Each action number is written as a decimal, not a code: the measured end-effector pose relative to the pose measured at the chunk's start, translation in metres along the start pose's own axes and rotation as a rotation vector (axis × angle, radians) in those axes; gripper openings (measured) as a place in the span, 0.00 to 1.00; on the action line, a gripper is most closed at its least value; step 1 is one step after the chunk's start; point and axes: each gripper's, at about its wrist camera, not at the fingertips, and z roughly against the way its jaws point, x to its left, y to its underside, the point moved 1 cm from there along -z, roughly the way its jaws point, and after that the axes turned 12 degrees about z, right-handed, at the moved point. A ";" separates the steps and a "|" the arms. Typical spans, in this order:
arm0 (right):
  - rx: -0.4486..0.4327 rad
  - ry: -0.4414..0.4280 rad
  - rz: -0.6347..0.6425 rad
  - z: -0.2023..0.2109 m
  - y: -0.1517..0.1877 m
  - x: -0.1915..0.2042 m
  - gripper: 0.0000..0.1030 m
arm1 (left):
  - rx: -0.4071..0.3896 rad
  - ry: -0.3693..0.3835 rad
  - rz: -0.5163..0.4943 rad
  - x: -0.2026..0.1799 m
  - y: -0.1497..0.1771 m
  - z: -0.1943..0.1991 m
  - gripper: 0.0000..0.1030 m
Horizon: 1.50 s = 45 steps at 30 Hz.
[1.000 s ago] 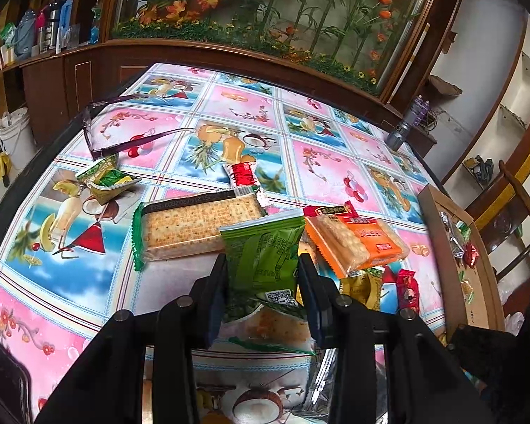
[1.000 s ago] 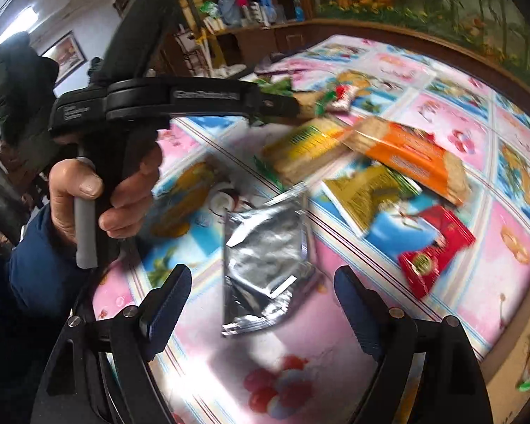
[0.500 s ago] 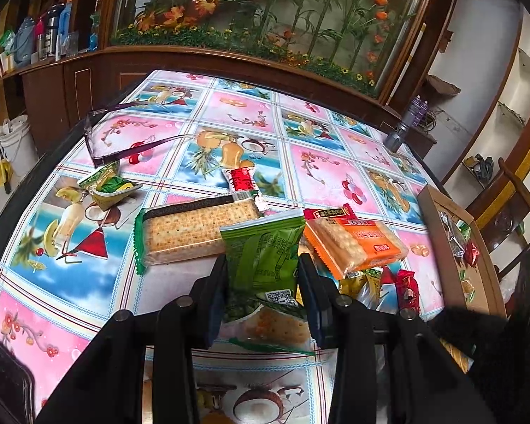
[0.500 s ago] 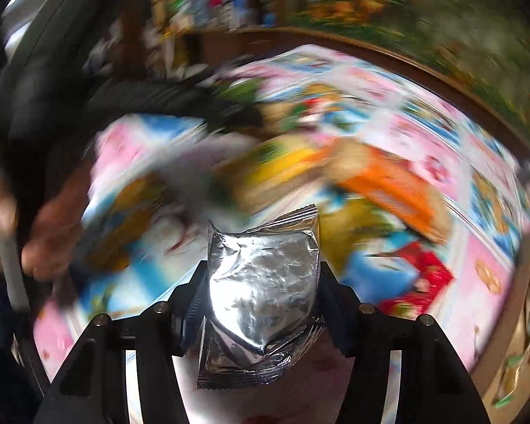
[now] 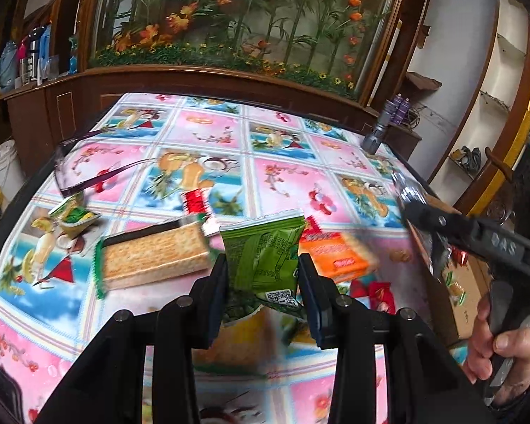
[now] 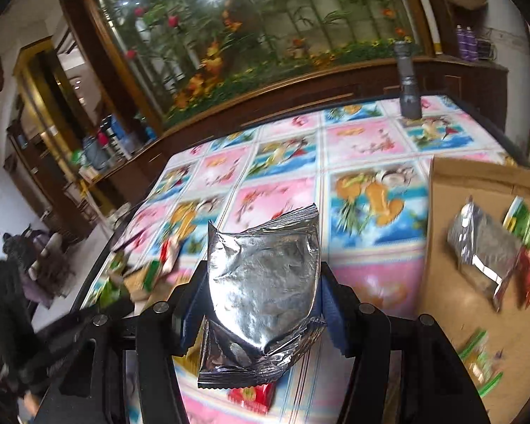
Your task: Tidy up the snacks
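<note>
The cardboard box [image 6: 477, 190] at the fruit-print tablecloth's [image 6: 371, 141] right edge runs out of frame, its small wrappers blurred. The right gripper [image 6: 261, 300] clenches a silver foil packet [image 6: 261, 275] above the table; the left gripper [image 5: 263, 275] grasps a green snack packet [image 5: 265, 247], hiding what may be another packet beneath.

silver packets [image 6: 263, 282]: 2 | green packet [image 5: 265, 251]: 1 | cracker packs [image 5: 155, 258]: 2 | glasses [image 5: 84, 176]: 1 | cardboard tray [image 6: 473, 183]: 1
</note>
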 end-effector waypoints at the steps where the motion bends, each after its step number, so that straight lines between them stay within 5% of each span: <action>1: -0.006 0.010 0.000 0.004 -0.002 0.001 0.61 | -0.002 0.002 0.000 -0.003 -0.001 -0.003 0.36; 7: -0.045 0.049 0.081 0.005 0.000 0.014 0.61 | -0.002 -0.002 -0.041 -0.014 0.002 -0.006 0.36; 20: -0.038 -0.021 -0.011 0.009 0.006 -0.013 0.61 | -0.007 -0.017 -0.101 -0.022 0.014 -0.005 0.36; 32: -0.077 -0.015 -0.059 0.027 -0.002 -0.033 0.61 | -0.011 0.007 -0.042 -0.027 0.014 -0.004 0.36; 45: -0.151 0.010 -0.281 0.069 -0.008 -0.119 0.61 | 0.047 0.142 -0.141 -0.128 0.027 -0.024 0.36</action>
